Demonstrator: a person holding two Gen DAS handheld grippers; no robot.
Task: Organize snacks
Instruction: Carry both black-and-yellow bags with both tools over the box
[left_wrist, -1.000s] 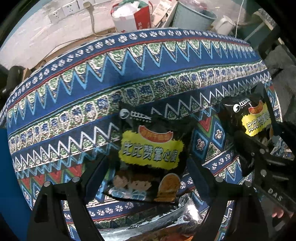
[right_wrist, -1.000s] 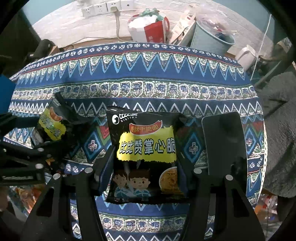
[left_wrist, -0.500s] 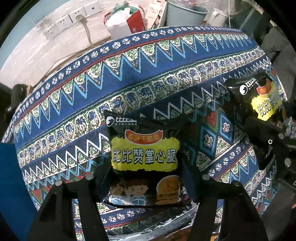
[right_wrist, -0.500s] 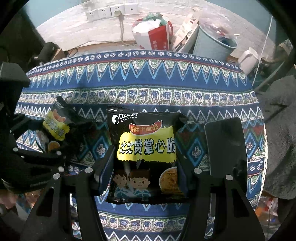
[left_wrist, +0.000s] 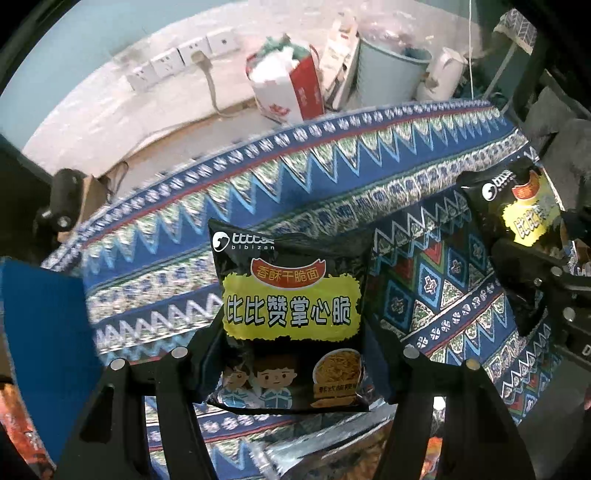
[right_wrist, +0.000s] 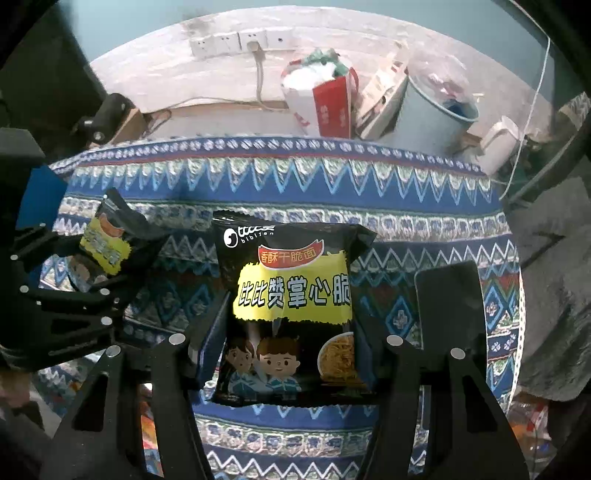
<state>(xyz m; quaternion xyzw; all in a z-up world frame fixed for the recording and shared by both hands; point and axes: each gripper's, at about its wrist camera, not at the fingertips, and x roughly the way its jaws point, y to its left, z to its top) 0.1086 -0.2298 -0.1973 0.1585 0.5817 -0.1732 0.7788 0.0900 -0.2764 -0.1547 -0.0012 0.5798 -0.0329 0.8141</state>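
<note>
Black snack bags are up off the patterned cloth (right_wrist: 280, 173) now, one bag (left_wrist: 291, 317) squeezed in the left gripper (left_wrist: 295, 362) and one bag (right_wrist: 291, 317) squeezed in the right gripper (right_wrist: 291, 354), so I think both still need putting away.

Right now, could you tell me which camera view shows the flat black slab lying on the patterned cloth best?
The right wrist view: the black slab lies flat on the patterned cloth, just right of the snack packet held in the right gripper. The left wrist view does not show the slab at all; it shows only the cloth and packets.
</note>
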